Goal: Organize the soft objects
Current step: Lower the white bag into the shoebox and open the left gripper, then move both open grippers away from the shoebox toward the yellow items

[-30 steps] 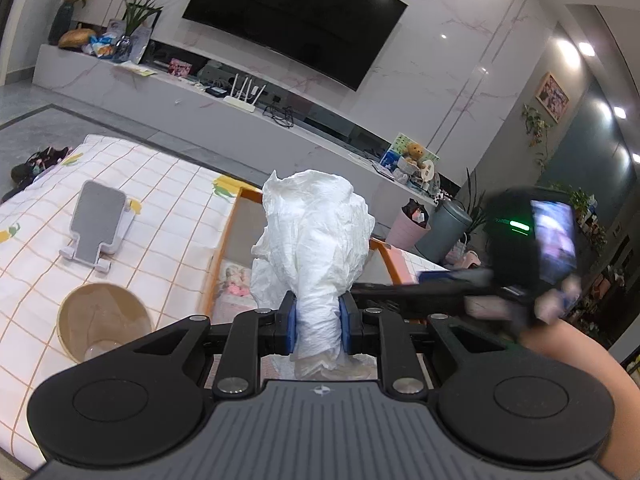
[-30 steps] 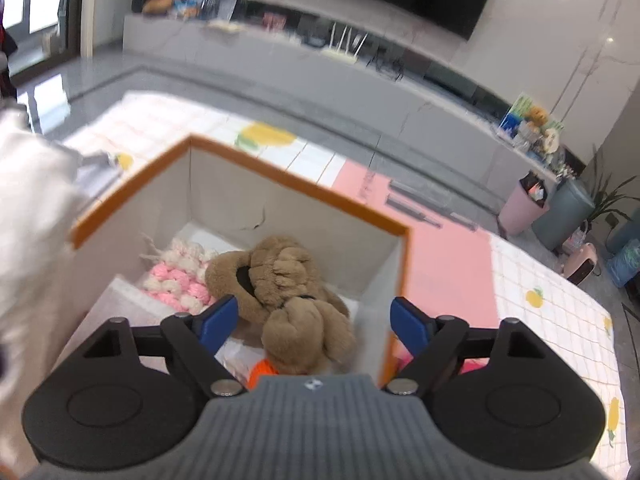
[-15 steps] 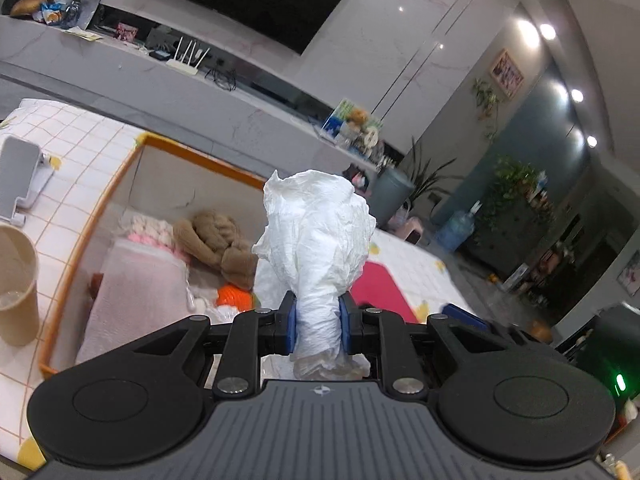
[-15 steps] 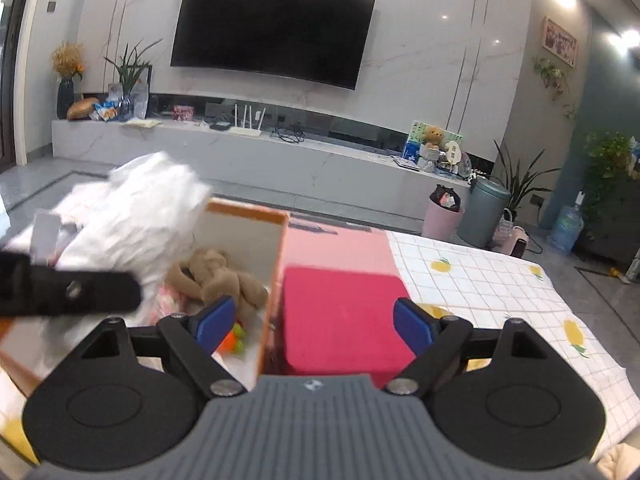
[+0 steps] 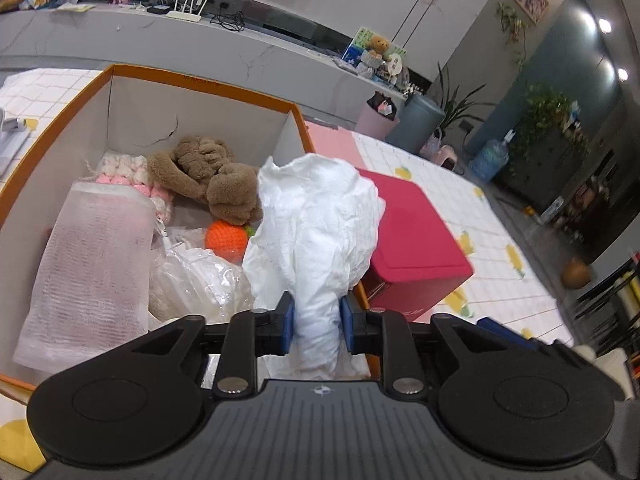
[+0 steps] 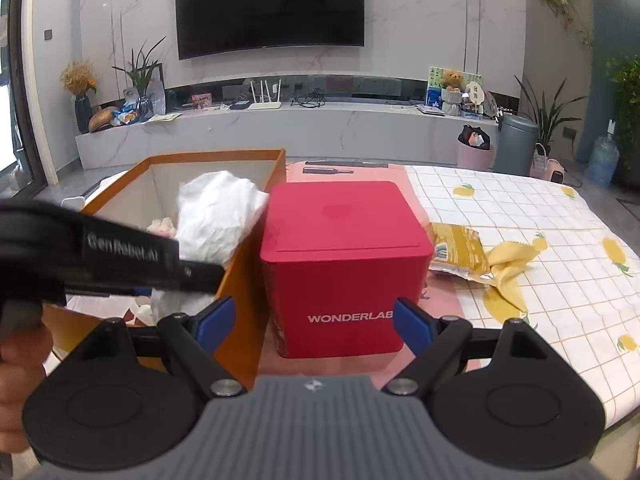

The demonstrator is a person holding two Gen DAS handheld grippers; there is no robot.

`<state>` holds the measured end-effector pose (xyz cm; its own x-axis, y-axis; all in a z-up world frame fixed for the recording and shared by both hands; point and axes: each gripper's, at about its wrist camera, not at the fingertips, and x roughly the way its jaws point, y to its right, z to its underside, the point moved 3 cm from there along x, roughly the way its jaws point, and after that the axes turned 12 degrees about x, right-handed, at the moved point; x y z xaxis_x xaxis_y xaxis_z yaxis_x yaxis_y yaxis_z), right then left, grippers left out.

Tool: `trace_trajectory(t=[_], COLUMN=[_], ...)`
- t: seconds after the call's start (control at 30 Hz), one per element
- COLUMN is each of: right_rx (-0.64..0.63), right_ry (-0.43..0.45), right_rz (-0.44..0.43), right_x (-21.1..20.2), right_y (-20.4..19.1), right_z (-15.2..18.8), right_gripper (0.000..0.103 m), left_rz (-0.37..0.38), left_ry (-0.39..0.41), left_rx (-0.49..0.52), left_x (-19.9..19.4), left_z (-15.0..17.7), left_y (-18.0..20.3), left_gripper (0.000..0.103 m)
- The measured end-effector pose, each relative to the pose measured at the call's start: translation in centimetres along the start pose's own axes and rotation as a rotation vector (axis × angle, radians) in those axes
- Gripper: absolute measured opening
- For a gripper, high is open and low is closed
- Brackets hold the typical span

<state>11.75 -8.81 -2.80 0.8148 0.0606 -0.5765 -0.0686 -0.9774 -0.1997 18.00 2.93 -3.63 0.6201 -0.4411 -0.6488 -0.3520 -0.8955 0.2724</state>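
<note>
Since the earlier frame the left gripper (image 5: 318, 325) has swung from beside the table's bowl to over the orange box (image 5: 200, 82), and the white cloth (image 5: 320, 236) it carries now hangs above the box's right front corner. Its jaws are opening, yet the blue pads (image 5: 287, 324) are touching the cloth's narrow lower part on both sides, so the bundle stands between them, its crumpled top spreading above. From the right wrist view the cloth (image 6: 218, 216) rises over the box's rim (image 6: 216, 156), with the left gripper's dark arm crossing in front.

Inside the box lie a brown plush toy (image 5: 208, 178) against the far wall, a pink-and-white knit piece (image 5: 124, 168) left of the plush, an orange knit ball (image 5: 225, 238) in front of the plush, a pale mesh bag (image 5: 92, 276) along the left wall and a clear plastic wrap (image 5: 200, 284) beside the bag.

Right of the box, touching its wall, stands a red cube (image 6: 344, 264). The right gripper (image 6: 314, 322) hovers in front of the cube with jaws spread wide and nothing between them. Further right of the cube, a yellow packet (image 6: 460, 252) and a yellow cloth (image 6: 508, 268) rest on the checked tablecloth (image 6: 540, 208).
</note>
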Motion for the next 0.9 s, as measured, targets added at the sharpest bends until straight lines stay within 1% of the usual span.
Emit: trace_trajectory(t=[0.03, 0.07, 0.1, 0.13, 0.17, 0.2, 0.27, 0.3, 0.33, 0.4, 0.47, 0.5, 0.53, 0.6, 0.63, 0.67, 0.7, 0.73, 0.77, 0.8, 0.83, 0.87, 0.9], right_rx=[-0.001, 0.0, 0.003, 0.009, 0.012, 0.011, 0.002, -0.002, -0.006, -0.009, -0.004, 0.002, 0.008, 0.009, 0.009, 0.008, 0.005, -0.007, -0.035, -0.071, -0.105, -0.128, -0.147], right_ry=[-0.002, -0.004, -0.009, -0.015, -0.018, -0.019, -0.013, -0.011, -0.007, 0.011, 0.021, 0.023, 0.024, 0.032, 0.04, 0.052, 0.073, 0.084, 0.076, 0.065, 0.06, 0.053, 0.035], right_rz=[0.002, -0.002, -0.01, -0.016, -0.018, -0.017, -0.023, -0.029, -0.034, -0.036, -0.038, -0.04, -0.042, -0.046, -0.056, -0.07, -0.087, -0.105, -0.128, -0.156, -0.19, -0.208, -0.209], right_x=[0.1, 0.3, 0.5, 0.6, 0.4, 0.3, 0.2, 0.2, 0.0, -0.6, -1.2, -1.4, -1.6, -2.2, -2.5, -2.8, -3.1, -3.4, -3.4, -3.3, -3.1, -2.7, -2.1], right_y=[0.0, 0.0, 0.2, 0.4, 0.7, 0.6, 0.4, 0.5, 0.4, 0.3, 0.2, 0.2, 0.2, -0.2, -0.3, -0.6, -0.8, -1.1, -1.6, -2.1, -2.7, -3.1, -3.6], right_z=[0.0, 0.1, 0.0, 0.1, 0.3, 0.5, 0.4, 0.3, 0.2, 0.1, 0.0, -0.1, -0.2, -0.3, -0.4, -0.6, -1.0, -1.4, -2.0, -2.7, -3.4, -4.2, -5.0], right_gripper=[0.084, 0.084, 0.084, 0.084, 0.084, 0.083, 0.083, 0.083, 0.083, 0.083, 0.084, 0.084, 0.084, 0.084, 0.081, 0.076, 0.059, 0.045, 0.04, 0.029, 0.01, 0.001, 0.0], left_rz=[-0.016, -0.037, -0.065, -0.093, -0.112, -0.113, -0.091, -0.079, -0.07, -0.064, -0.084, -0.093, -0.1, -0.124, -0.137, -0.155, -0.169, -0.185, -0.196, -0.202, -0.203, -0.2, -0.198], left_ry=[-0.01, -0.017, -0.017, -0.012, -0.003, 0.003, 0.002, -0.001, -0.005, 0.0, 0.035, 0.055, 0.072, 0.075, 0.065, 0.059, 0.063, 0.071, 0.077, 0.08, 0.083, 0.081, 0.072], left_rx=[0.005, 0.003, -0.008, -0.023, -0.036, -0.041, -0.045, -0.047, -0.046, -0.031, -0.04, -0.05, -0.058, -0.05, -0.035, -0.017, -0.007, -0.006, -0.013, -0.023, -0.034, -0.045, -0.056], left_x=[0.1, 0.2, 0.3, 0.2, 0.2, 0.1, -0.4, -0.8, -1.2, -2.4, -3.9, -4.5, -5.1, -5.7, -5.9, -6.0, -6.2, -6.4, -6.6, -6.6, -6.7, -6.7, -6.7], left_z=[0.0, 0.0, -0.1, -0.1, -0.2, -0.2, -0.4, -0.5, -0.7, -1.0, -1.4, -1.5, -1.6, -1.5, -1.4, -1.4, -1.3, -1.1, -1.1, -1.1, -1.0, -0.9, -0.8], left_y=[0.1, 0.2, 0.2, 0.0, -0.4, -0.6, -0.8, -0.9, -1.0, -1.3, -1.6, -1.9, -2.3, -2.9, -3.2, -3.4, -3.6, -3.9, -4.2, -4.5, -4.8, -5.1, -5.4], left_gripper=[0.035, 0.045, 0.059, 0.067, 0.078, 0.081, 0.082, 0.086, 0.088, 0.088, 0.089, 0.093, 0.094, 0.094, 0.094, 0.094, 0.094, 0.094, 0.094, 0.094, 0.094, 0.094, 0.094])
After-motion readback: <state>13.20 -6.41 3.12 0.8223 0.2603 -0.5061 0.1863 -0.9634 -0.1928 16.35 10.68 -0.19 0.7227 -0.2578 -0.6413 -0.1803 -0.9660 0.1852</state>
